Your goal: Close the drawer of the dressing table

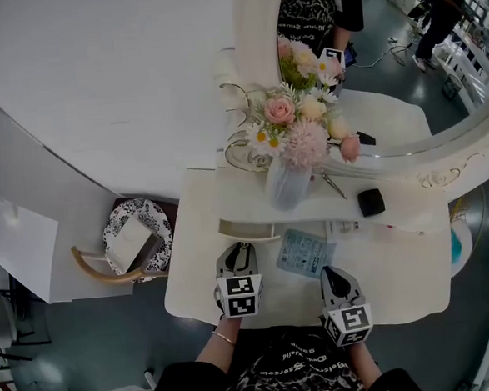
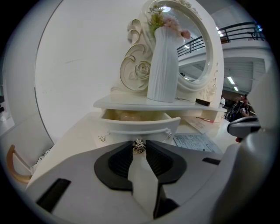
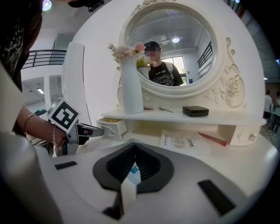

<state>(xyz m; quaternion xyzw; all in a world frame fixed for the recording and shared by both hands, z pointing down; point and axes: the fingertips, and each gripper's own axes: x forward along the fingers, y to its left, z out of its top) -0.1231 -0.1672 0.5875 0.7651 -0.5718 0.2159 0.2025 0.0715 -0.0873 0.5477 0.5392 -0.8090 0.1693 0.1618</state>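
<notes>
My right gripper [image 1: 334,276] hovers over the desk [image 1: 401,281], fingers pressed together on nothing. My left gripper [image 1: 237,249] fingers pinch the knob [image 2: 139,146] of the drawer [image 2: 140,123]. It stands pulled out below the vase [image 2: 162,65] shelf, so the whole push inward remains.

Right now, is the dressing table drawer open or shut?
Open: the drawer juts out from under the shelf, its inside showing. The left gripper pinches its knob.
</notes>
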